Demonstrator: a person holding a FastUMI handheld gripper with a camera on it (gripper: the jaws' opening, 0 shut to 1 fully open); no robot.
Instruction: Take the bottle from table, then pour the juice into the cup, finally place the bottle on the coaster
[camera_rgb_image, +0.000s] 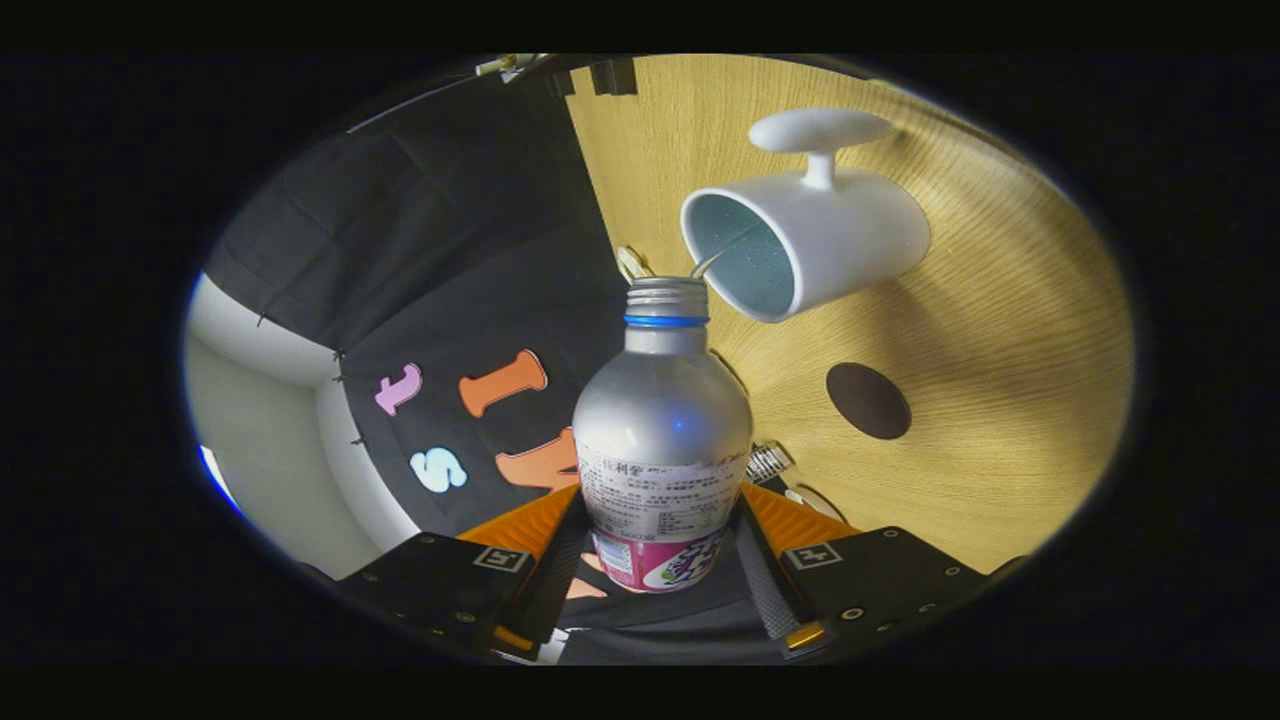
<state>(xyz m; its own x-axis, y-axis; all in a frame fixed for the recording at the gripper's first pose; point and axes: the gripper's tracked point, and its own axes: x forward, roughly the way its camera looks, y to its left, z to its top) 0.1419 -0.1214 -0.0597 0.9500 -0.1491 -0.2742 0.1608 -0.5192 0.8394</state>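
Both fingers of the gripper (660, 560) clamp the labelled lower body of the silver juice bottle (662, 440), whose long axis runs straight ahead from them, open neck foremost. Just beyond that neck sits the white cup's (810, 240) mouth, a thin stream crossing into it. Beside the cup, on the wooden table (1000, 400), lies the dark round coaster (868, 400).

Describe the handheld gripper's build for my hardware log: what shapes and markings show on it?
The gripper has two flat dark plates studded with small screws, each bearing a square black-and-white marker tag. Orange wedge-shaped panels slope inward behind them. The fingers are long narrow bars with a ribbed, textured inner face.
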